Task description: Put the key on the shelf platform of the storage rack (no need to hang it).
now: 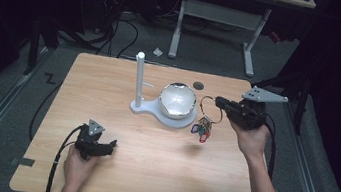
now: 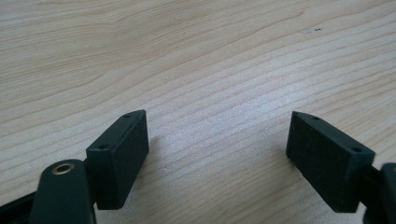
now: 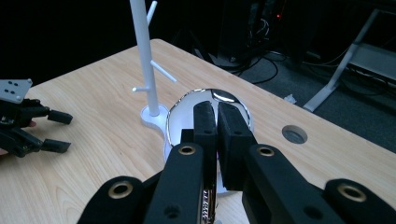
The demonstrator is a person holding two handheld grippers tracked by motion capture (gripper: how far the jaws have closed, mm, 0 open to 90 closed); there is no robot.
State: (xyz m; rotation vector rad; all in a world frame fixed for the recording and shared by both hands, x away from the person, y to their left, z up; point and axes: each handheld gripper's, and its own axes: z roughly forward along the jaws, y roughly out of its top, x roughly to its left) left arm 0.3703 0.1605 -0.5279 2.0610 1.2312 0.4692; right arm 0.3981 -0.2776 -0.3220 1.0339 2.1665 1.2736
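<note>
Right gripper [image 1: 219, 102] clamped on key ring [image 1: 206, 106], keys [image 1: 202, 127] dangling above worktop [image 1: 149, 163], just right of bowl [image 1: 177, 100]. Peg stand [image 1: 137, 79] lies further left. Left gripper [image 1: 110, 146] wide, idle.

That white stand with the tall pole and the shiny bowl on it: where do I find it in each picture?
High view: the white stand rises at the table's middle, its shiny bowl to the right of the pole.
Left gripper view: not in it; bare wooden table between open jaws.
Right gripper view: the pole stands upper left of centre, the bowl behind the closed jaws.
Shared landmark: the table's round hole.
</note>
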